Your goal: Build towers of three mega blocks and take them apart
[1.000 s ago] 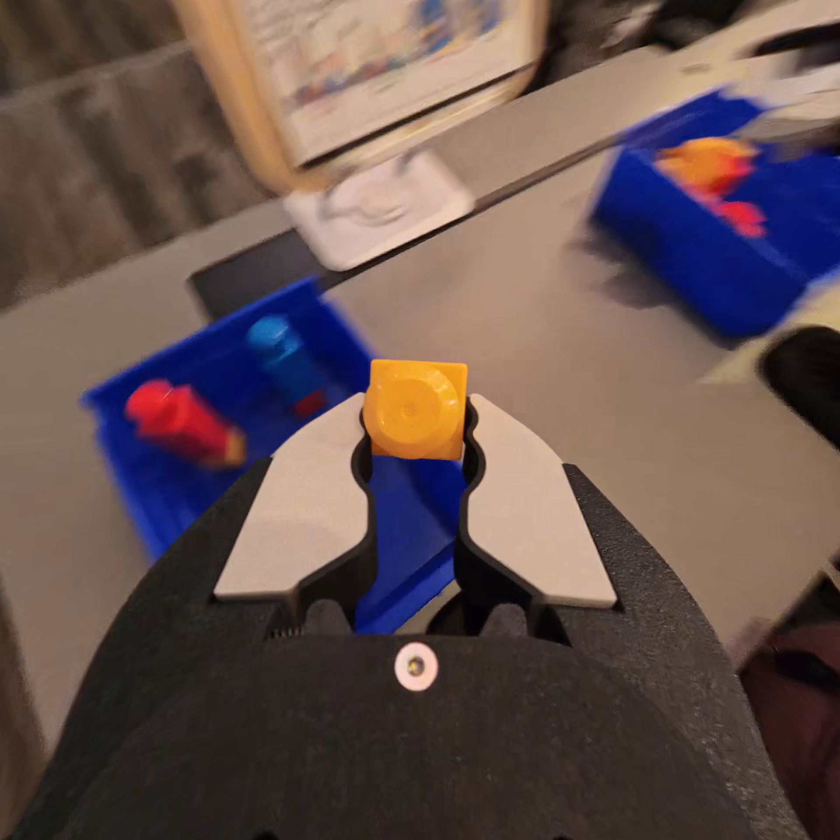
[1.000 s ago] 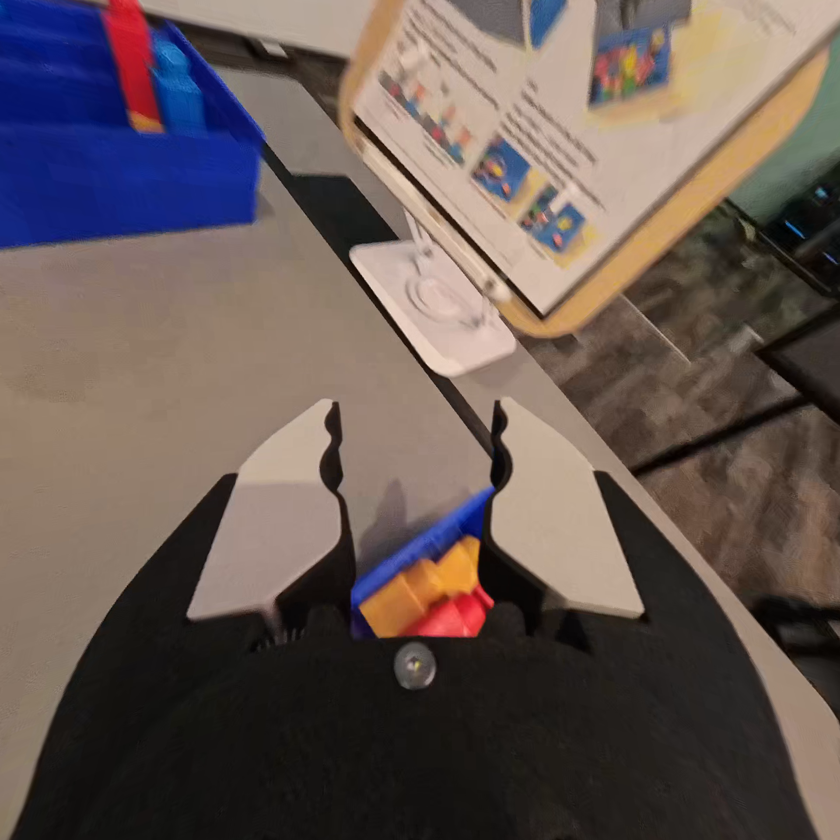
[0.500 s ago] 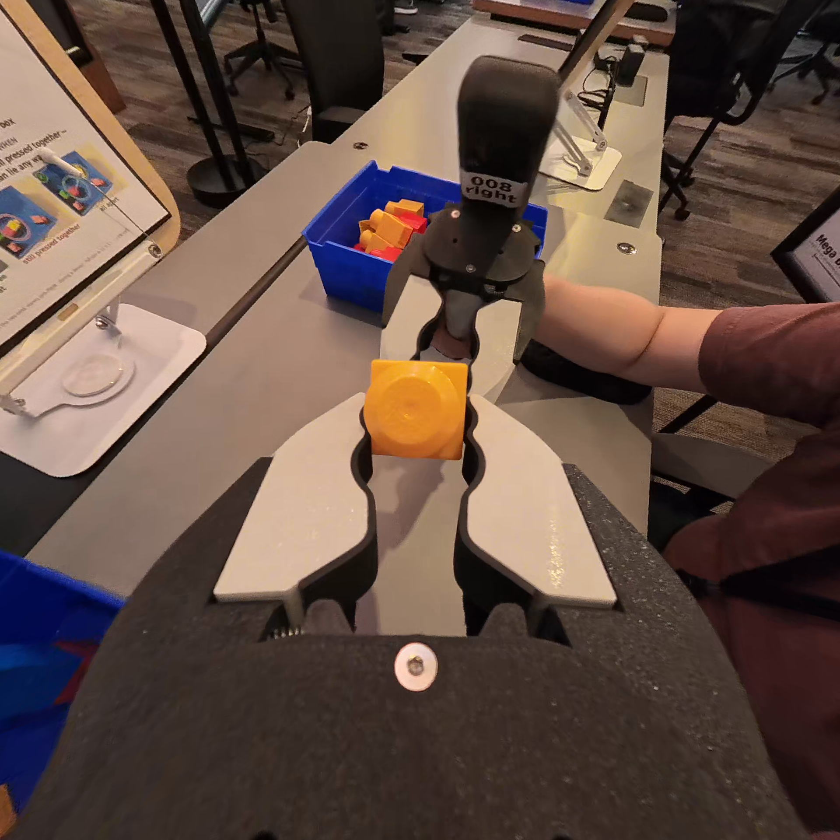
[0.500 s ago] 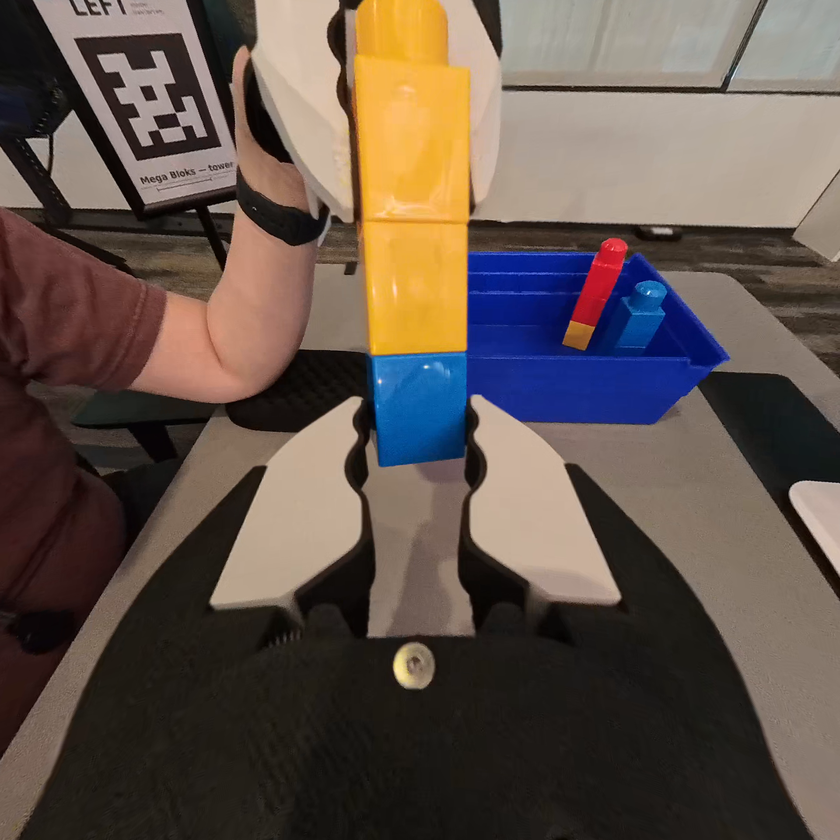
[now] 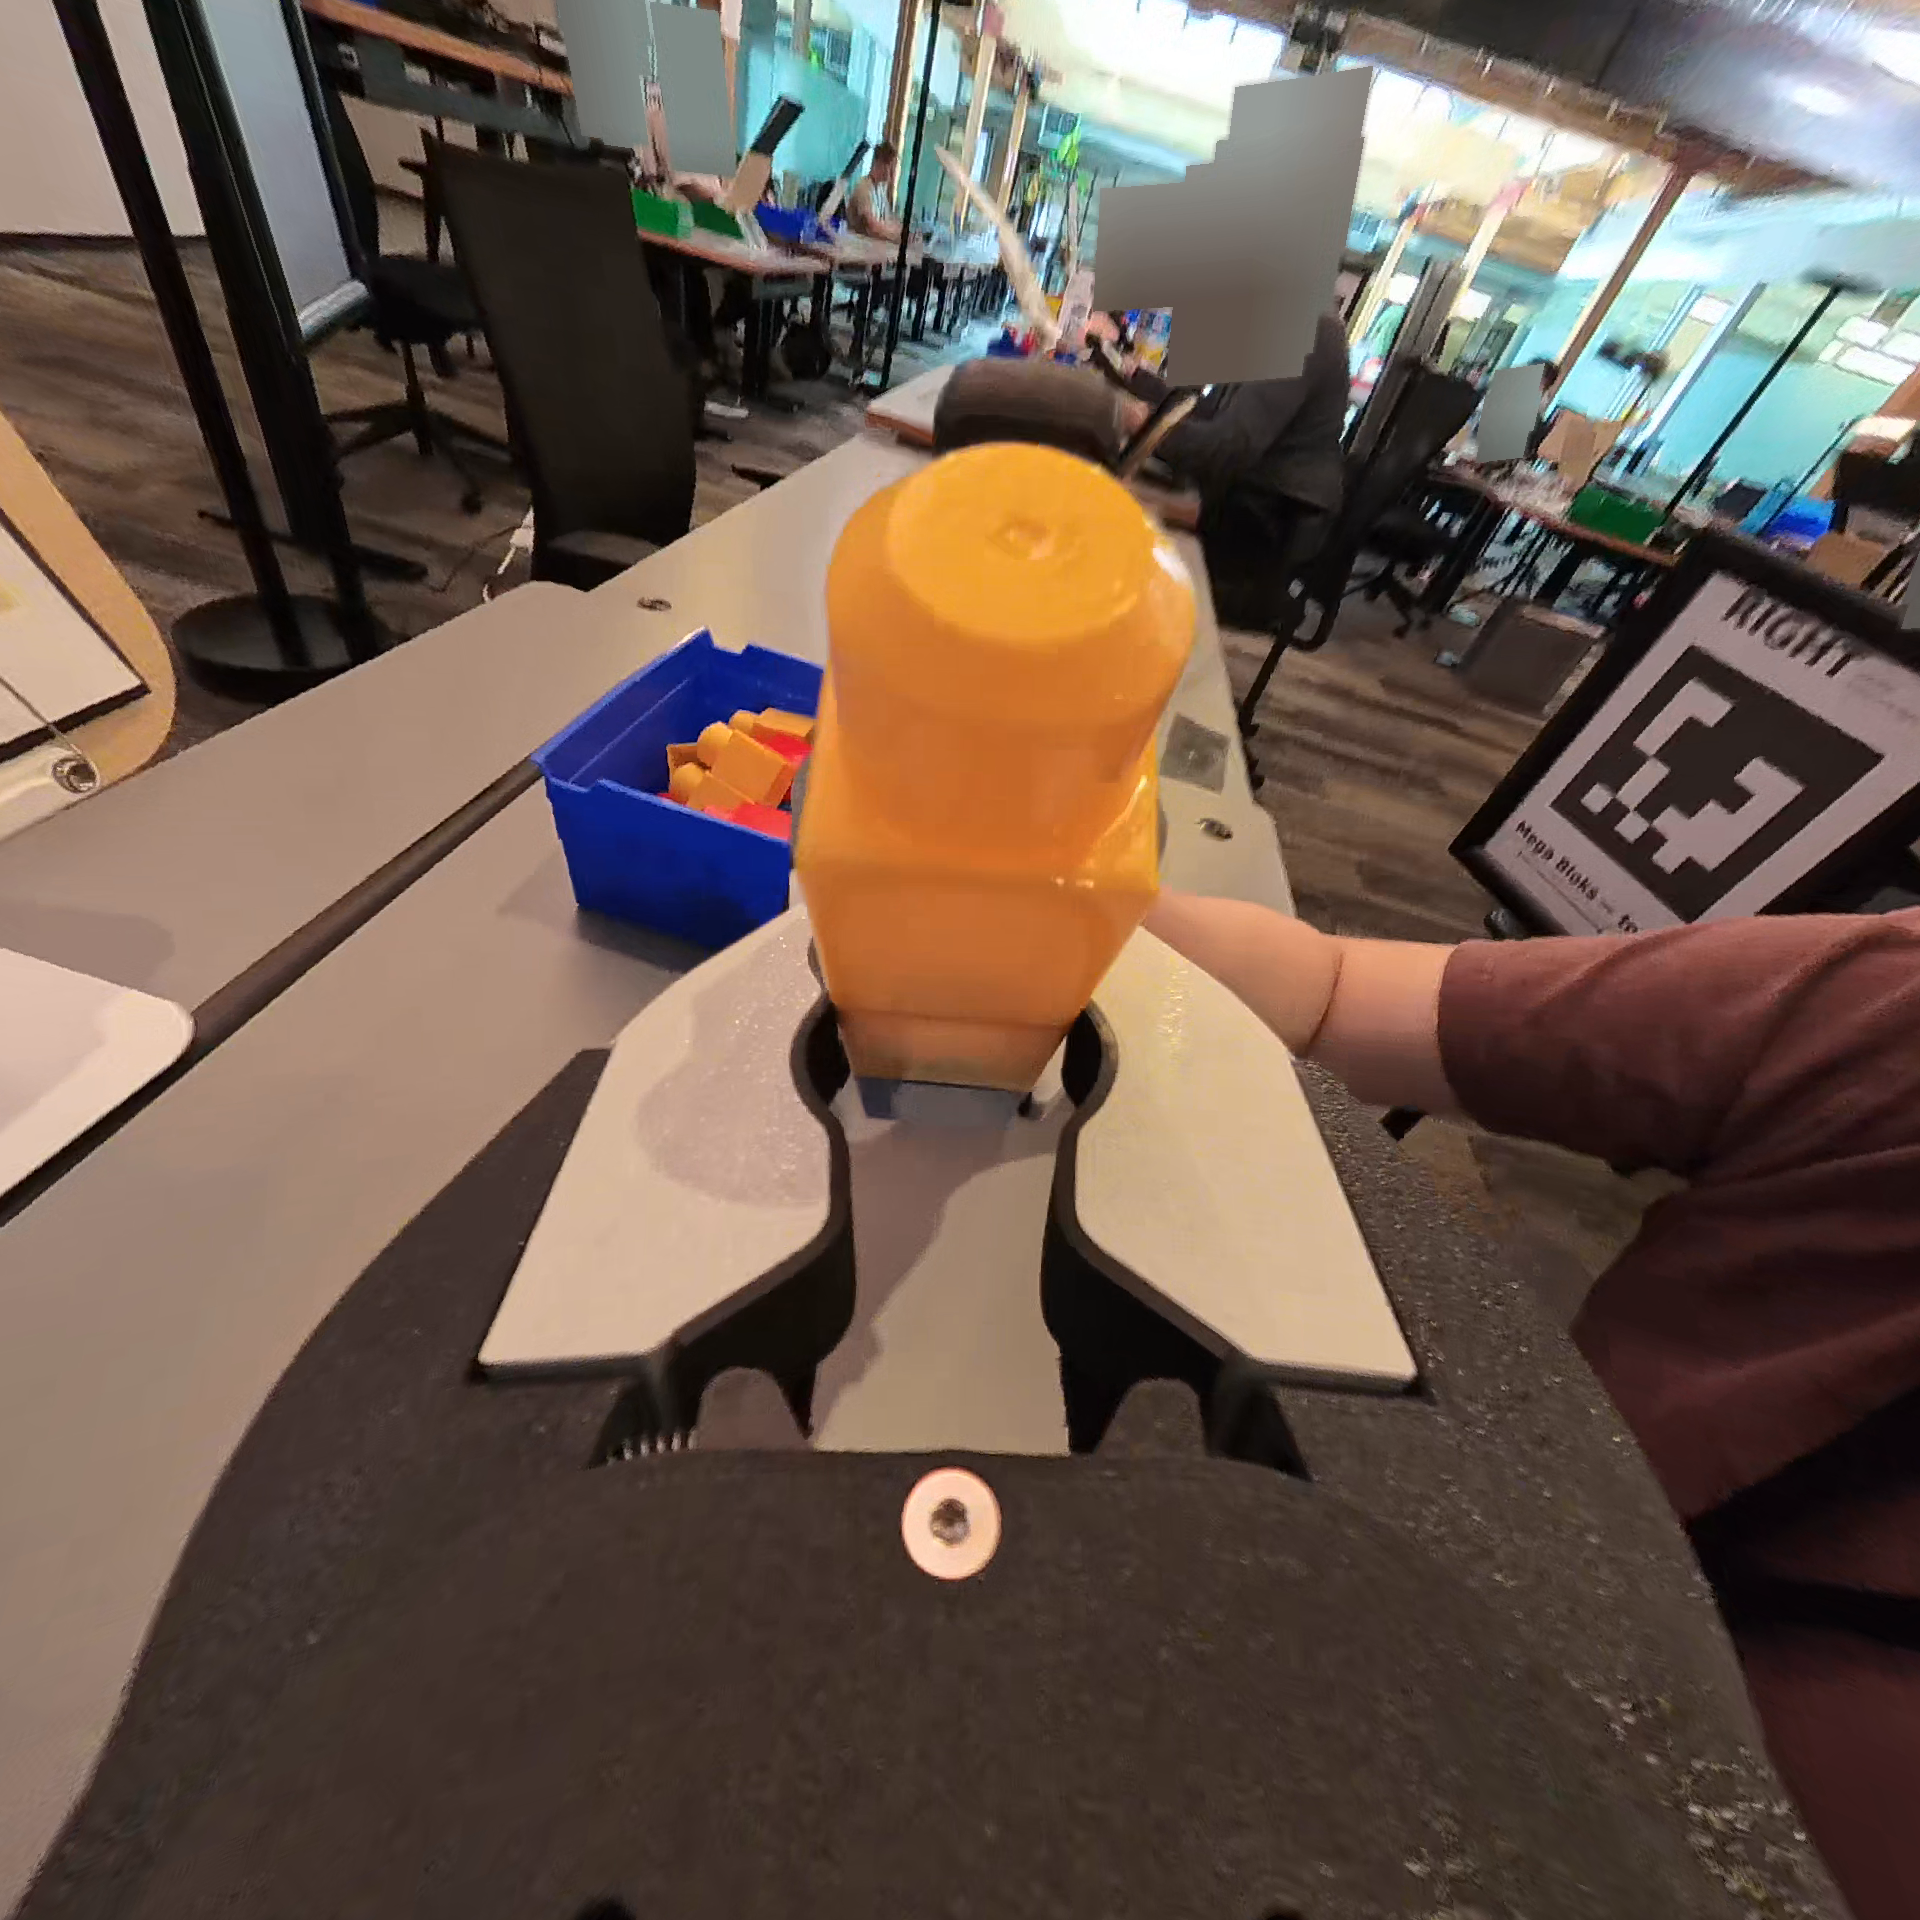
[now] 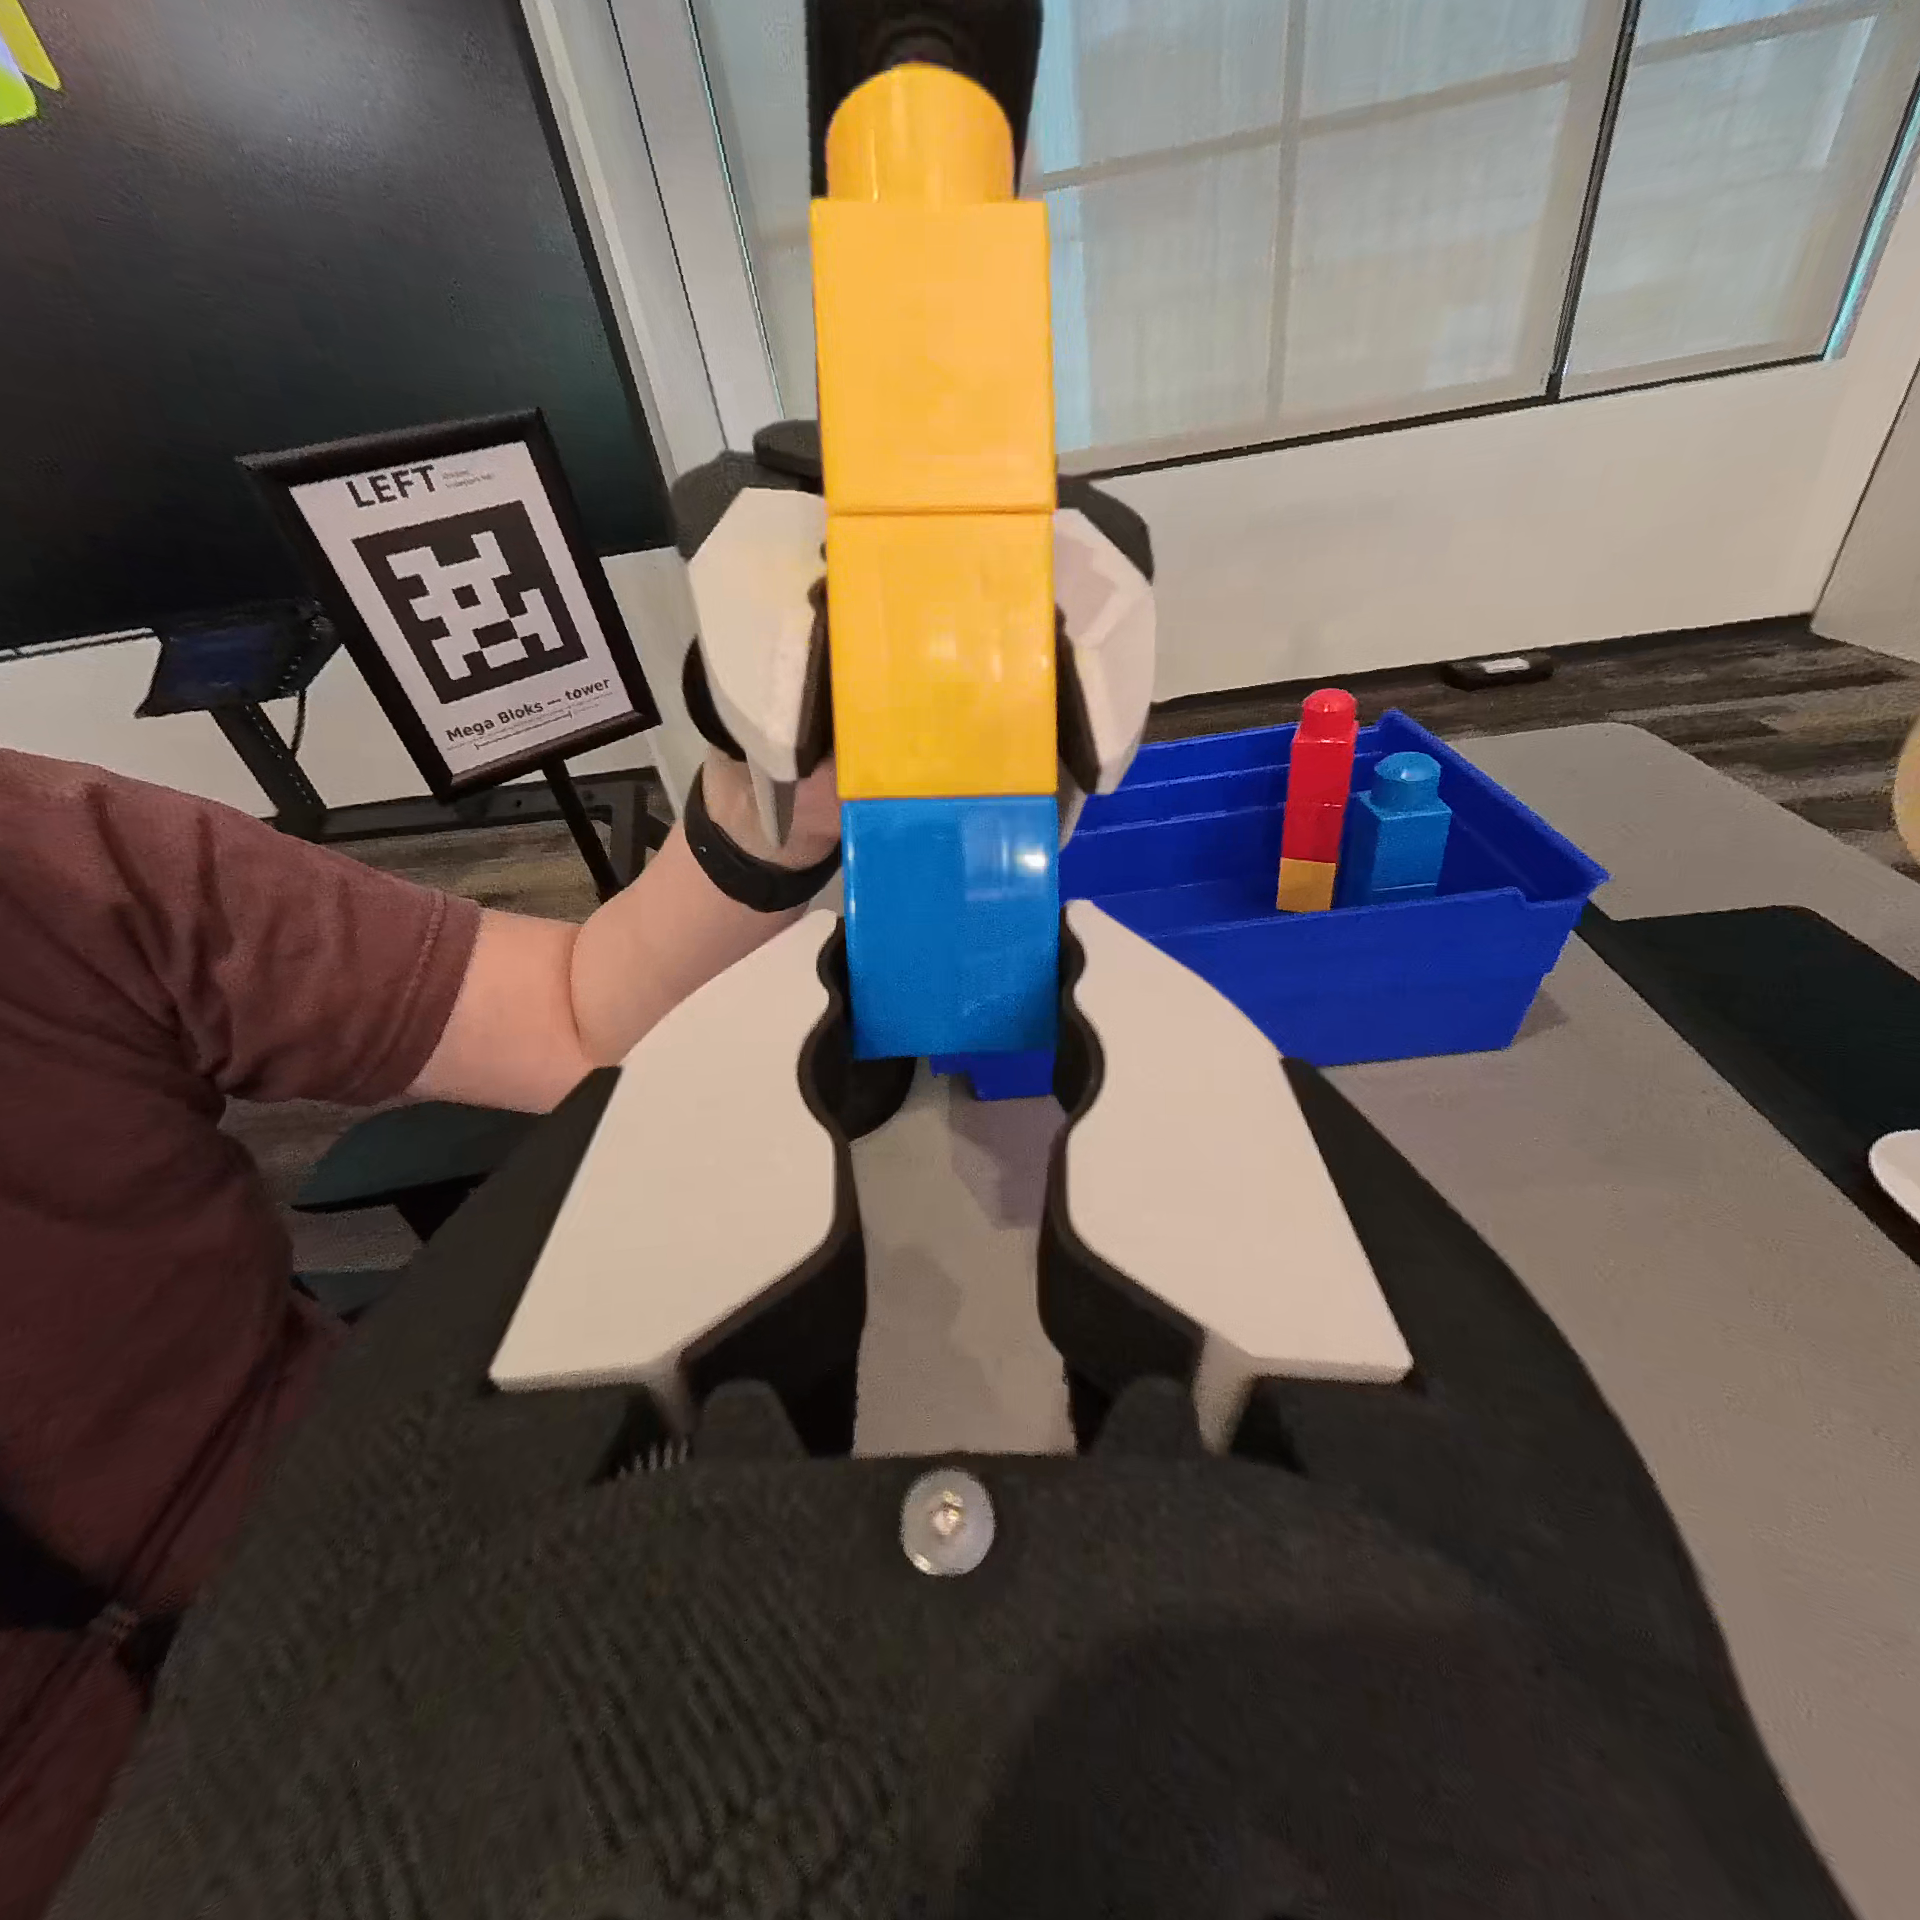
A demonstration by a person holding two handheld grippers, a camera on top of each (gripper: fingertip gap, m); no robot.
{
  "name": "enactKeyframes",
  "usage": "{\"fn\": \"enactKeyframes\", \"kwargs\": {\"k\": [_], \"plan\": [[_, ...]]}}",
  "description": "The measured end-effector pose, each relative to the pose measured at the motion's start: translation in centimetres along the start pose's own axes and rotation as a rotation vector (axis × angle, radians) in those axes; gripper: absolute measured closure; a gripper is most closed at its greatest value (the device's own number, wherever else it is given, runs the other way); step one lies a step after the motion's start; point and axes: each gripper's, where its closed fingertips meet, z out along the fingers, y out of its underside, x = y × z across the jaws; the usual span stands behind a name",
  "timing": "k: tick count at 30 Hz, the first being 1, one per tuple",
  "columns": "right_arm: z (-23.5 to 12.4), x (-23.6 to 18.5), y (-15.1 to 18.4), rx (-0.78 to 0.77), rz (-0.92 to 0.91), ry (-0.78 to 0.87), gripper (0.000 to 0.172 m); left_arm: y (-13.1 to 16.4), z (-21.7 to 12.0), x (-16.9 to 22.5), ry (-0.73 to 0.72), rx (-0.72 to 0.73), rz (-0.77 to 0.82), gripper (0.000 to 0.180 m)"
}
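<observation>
Holding a three-block tower (image 6: 940, 582) upright in mid-air over the grey table (image 6: 1558, 1195), long axis vertical, left gripper (image 6: 920, 644) clamped on the middle yellow block (image 6: 943, 655), right gripper (image 6: 948, 987) just beneath, pads closed on the blue bottom block (image 6: 951, 925), likely ready to pull apart

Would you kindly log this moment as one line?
left hand-held gripper: grips middle yellow block | right hand-held gripper: grips blue bottom block | tower intact
</observation>
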Motion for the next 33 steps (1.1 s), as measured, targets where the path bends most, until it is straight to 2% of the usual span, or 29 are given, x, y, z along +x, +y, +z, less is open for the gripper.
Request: {"fn": "enactKeyframes", "kwargs": {"k": [2,5,7,9,10,12,14,16,18,19,21,24,26,27,28,30,32,33], "plan": [[0.1,0.0,0.2,-0.013,0.011,-0.005,0.136,0.1,0.0,-0.1,-0.012,-0.023,0.014,0.141],[0.1,-0.5,0.0,-0.027,0.032,-0.014,0.135,-0.7,0.0,0.2,-0.005,0.029,-0.01,0.141],[-0.4,-0.6,0.3,-0.08,0.031,-0.016,0.136,-2.3,-0.3,0.5,0.016,0.148,-0.05,0.141],[-0.9,0.5,1.7,-0.195,-0.016,0.058,0.136,-4.8,-3.0,0.2,0.012,0.317,-0.074,0.141],[-1.4,0.8,1.6,-0.218,-0.026,0.085,0.136,-5.0,-4.3,-0.2,-0.005,0.305,-0.061,0.141],[-3.4,1.4,0.0,-0.22,-0.033,0.159,0.135,-5.0,-6.7,-1.9,-0.152,0.275,0.005,0.141],[-8.4,3.7,-1.5,-0.248,-0.048,0.364,0.135,-4.9,-7.9,-2.2,-0.229,0.253,0.054,0.141],[-16.6,7.7,-0.4,-0.381,-0.008,0.705,0.135,-4.5,-7.5,-1.1,-0.173,0.206,0.047,0.141],[-26.3,11.1,2.6,-0.498,0.183,1.066,0.135,-3.7,-6.4,-0.7,-0.15,0.138,0.046,0.141],[-30.1,11.9,4.6,-0.532,0.306,1.185,0.135,-3.1,-5.7,-0.8,-0.155,0.103,0.05,0.141],[-34.1,13.0,8.3,-0.563,0.491,1.25,0.135,-2.1,-4.3,-0.8,-0.145,0.046,0.055,0.14],[-35.4,13.4,11.8,-0.622,0.613,1.188,0.134,-0.6,-2.6,-0.7,-0.114,-0.03,0.032,0.14],[-36.1,14.0,11.8,-0.627,0.585,1.235,0.134,0.4,-1.8,-0.7,-0.107,-0.084,0.022,0.14],[-36.1,14.1,11.2,-0.618,0.558,1.246,0.127,0.8,-1.4,-0.8,-0.102,-0.107,0.017,0.14],[-35.8,14.1,10.3,-0.6,0.516,1.249,0.114,1.3,-1.0,-0.7,-0.094,-0.126,0.009,0.14],[-34.4,13.8,7.1,-0.521,0.381,1.234,0.112,2.2,-0.1,-0.5,-0.067,-0.167,-0.012,0.14],[-30.2,12.8,2.7,-0.38,0.204,1.114,0.111,3.4,1.0,-0.2,-0.036,-0.222,-0.022,0.14],[-26.9,11.6,0.3,-0.289,0.129,0.991,0.111,4.0,1.6,-0.1,-0.03,-0.252,-0.016,0.14]]}}
